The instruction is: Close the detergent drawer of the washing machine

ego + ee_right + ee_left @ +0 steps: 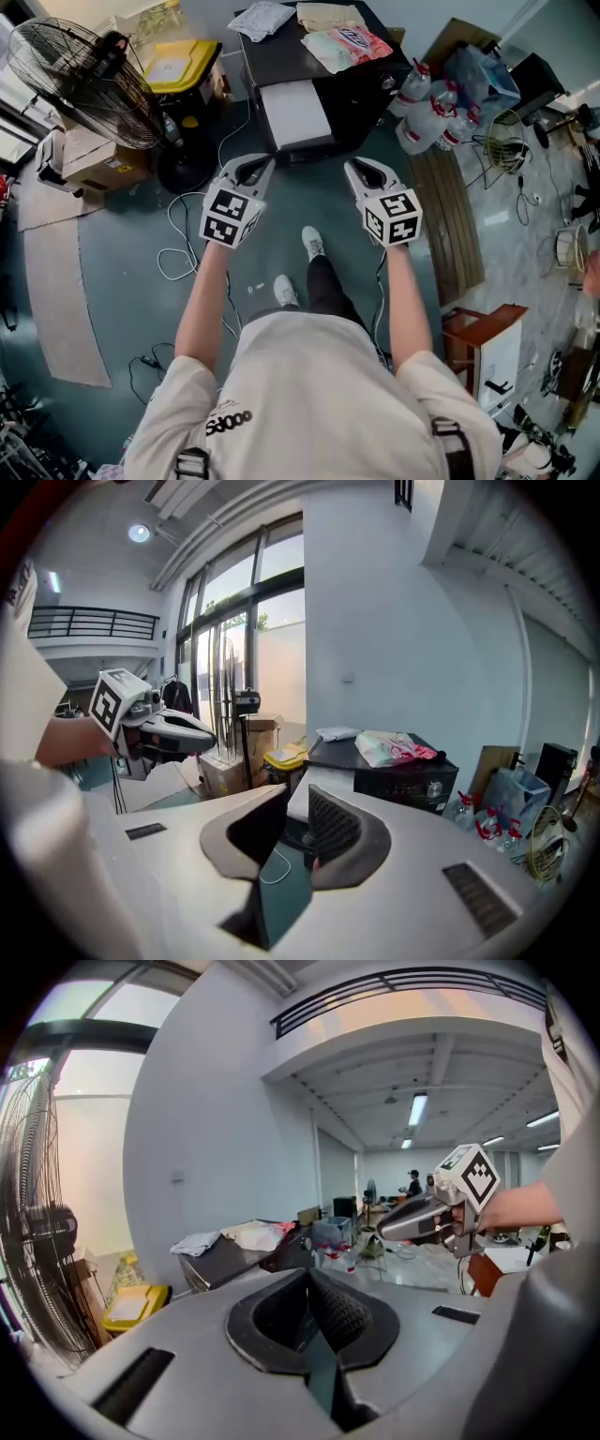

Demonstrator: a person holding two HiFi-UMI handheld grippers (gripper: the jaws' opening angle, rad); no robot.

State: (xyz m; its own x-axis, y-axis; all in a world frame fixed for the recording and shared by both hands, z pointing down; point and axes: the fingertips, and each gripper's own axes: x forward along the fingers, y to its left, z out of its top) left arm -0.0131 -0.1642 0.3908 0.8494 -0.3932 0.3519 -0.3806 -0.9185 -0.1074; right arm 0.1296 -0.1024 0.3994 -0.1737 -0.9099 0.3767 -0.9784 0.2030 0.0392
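The dark washing machine (361,80) stands on the floor ahead of me, with clothes piled on its top. A white drawer (293,112) juts out of its front on the left side; in the right gripper view the drawer (302,808) shows just past the jaws, beside the machine's knob panel (412,782). Both grippers hover side by side short of the machine, touching nothing. My left gripper (255,170) (307,1277) has its tips together and holds nothing. My right gripper (361,172) (298,797) has a narrow gap between its pads, with nothing in it.
A standing fan (84,80), a yellow bin (183,64) and a cardboard box (98,161) crowd the left. Water bottles (427,111) and a wooden board (457,220) lie right of the machine. A white cable (178,255) loops over the floor near my feet.
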